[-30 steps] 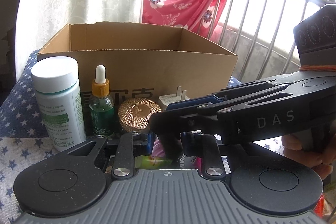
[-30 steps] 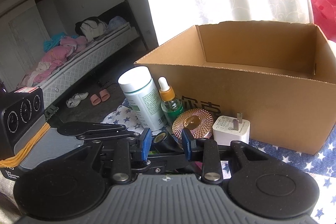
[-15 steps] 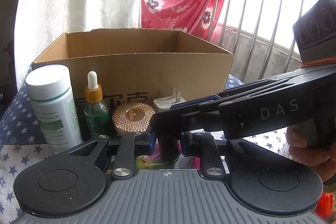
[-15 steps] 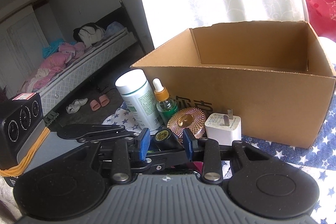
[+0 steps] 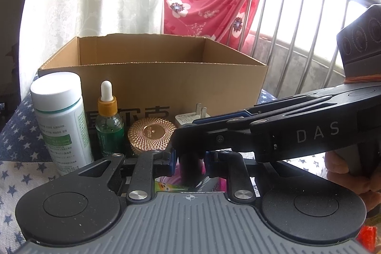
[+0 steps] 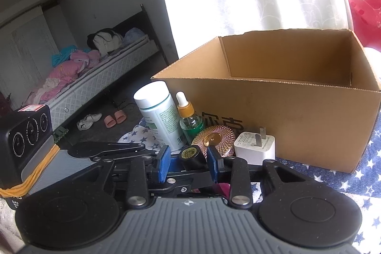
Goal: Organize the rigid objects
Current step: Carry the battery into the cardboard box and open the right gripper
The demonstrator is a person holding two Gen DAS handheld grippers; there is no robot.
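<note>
Pinching one dark tube [image 6: 192, 155], the left gripper [image 5: 189, 160] has its blue pads pressed on the tube's sides. The right gripper [image 6: 188, 164] crosses over from the right. Its jaws have just been closing with the same tube between them, but gaps show on both sides, so there is no grip yet.

The tube sits low in front of the row of items, above the star-print cloth [image 6: 345, 173]. Its long axis runs toward the right wrist camera, with the round yellow-labelled end facing that lens. In the left wrist view it reads roughly upright and the top is hidden by the right gripper.

Counts:
- one open cardboard box [image 5: 166, 85]
- one white-capped bottle [image 5: 60, 120], upright
- one green dropper bottle [image 5: 109, 127], upright
- one rose-gold jar [image 5: 151, 137]
- one white plug charger [image 6: 256, 146], prongs up

All four stand in a row just in front of the box wall. A hand [image 5: 352, 180] holds the right gripper's handle.
</note>
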